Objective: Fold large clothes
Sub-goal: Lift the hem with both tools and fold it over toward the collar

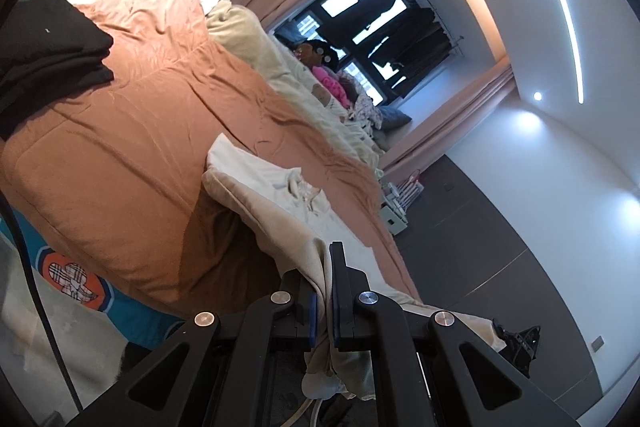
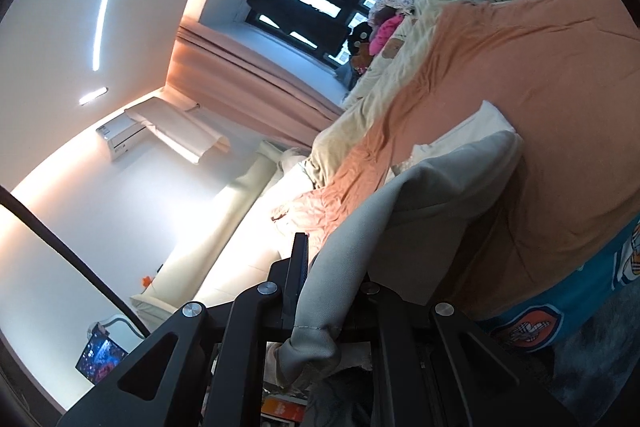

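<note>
I am holding the cream garment (image 1: 276,199) by one edge in each hand. My left gripper (image 1: 325,291) is clamping a bunched hem between its blue pads. My right gripper (image 2: 320,279) is pinching a grey-cream fold, one finger hidden behind the cloth. The garment's far end is lying on the orange bedspread (image 1: 120,131), and the near part is hanging off the bed edge towards me. A black folded pile (image 1: 52,55) is sitting apart at the far corner. Judgement: I am carrying out the fold-over step; next, both edges need carrying across level and together, then laying down flat on the cloth.
</note>
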Demonstrator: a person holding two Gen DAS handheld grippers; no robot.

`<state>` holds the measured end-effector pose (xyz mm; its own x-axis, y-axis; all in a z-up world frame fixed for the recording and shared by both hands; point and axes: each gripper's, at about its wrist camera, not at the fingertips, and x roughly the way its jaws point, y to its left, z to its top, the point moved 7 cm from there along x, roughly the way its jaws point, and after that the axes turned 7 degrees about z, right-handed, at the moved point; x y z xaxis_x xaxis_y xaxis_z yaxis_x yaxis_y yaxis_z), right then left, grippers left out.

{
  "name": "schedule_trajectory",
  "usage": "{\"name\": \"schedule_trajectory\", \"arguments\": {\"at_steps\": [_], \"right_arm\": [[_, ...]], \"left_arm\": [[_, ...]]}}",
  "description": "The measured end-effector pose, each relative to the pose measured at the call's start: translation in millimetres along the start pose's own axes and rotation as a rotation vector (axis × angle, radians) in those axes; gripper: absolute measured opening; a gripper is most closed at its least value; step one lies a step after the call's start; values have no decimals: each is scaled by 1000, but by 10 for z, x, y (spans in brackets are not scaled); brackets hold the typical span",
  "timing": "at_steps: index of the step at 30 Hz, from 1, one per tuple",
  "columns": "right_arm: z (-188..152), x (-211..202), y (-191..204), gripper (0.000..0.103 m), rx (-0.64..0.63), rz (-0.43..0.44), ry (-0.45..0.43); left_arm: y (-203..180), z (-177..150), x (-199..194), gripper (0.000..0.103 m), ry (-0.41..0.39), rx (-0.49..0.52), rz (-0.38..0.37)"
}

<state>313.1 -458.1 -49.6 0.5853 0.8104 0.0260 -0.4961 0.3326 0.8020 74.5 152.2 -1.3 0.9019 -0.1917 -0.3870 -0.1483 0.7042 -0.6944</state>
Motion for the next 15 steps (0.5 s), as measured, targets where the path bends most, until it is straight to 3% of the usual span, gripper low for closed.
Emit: {"name": "schedule_trajectory", "arguments": {"at_steps": [15], "right_arm": [[170,-51,-258,7,17,-3,-1]], "left_arm": [[-50,-31,-106,5,-21,6,19]]}}
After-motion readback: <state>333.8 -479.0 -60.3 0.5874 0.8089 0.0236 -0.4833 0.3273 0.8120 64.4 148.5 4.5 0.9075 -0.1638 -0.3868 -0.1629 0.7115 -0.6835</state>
